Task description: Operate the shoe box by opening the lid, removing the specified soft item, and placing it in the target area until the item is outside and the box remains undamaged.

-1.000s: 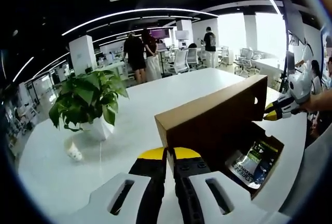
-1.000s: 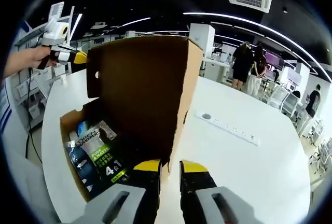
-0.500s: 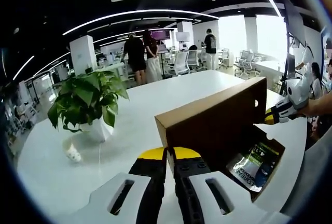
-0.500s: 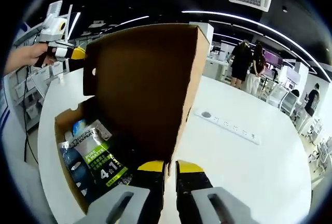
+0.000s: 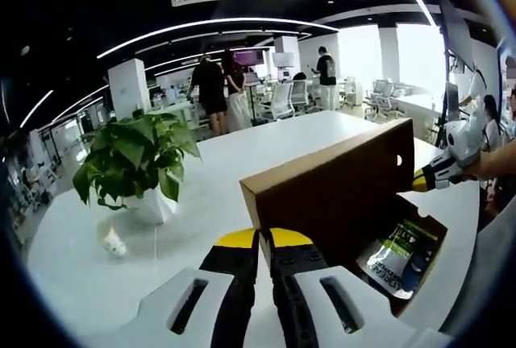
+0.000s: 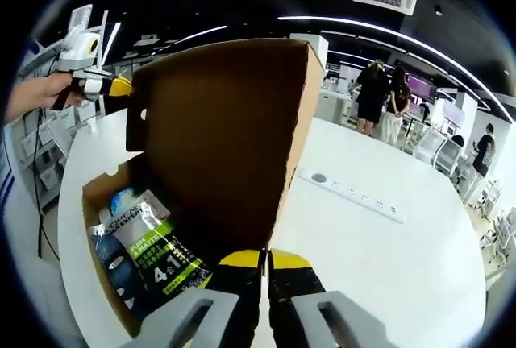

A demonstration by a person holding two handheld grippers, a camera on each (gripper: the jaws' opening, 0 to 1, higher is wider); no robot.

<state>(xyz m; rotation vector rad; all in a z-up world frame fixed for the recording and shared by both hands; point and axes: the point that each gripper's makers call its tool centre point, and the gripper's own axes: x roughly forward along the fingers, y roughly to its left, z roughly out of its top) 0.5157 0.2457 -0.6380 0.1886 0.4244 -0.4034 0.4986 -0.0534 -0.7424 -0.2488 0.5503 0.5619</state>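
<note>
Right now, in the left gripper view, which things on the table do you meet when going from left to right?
Potted plant → raised box lid → soft pack in the box → right gripper.

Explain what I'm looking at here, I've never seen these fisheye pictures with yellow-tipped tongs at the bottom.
A person holds a handheld claw in each hand, and each claw carries its own camera. In the left gripper view, the left claw is pinched on one end of a cardboard lid. The right claw is pinched on the other end in the right gripper view. The shoe box sits open on a white table, with a soft printed pouch inside. Also on the table: a potted plant and a power strip.
</note>
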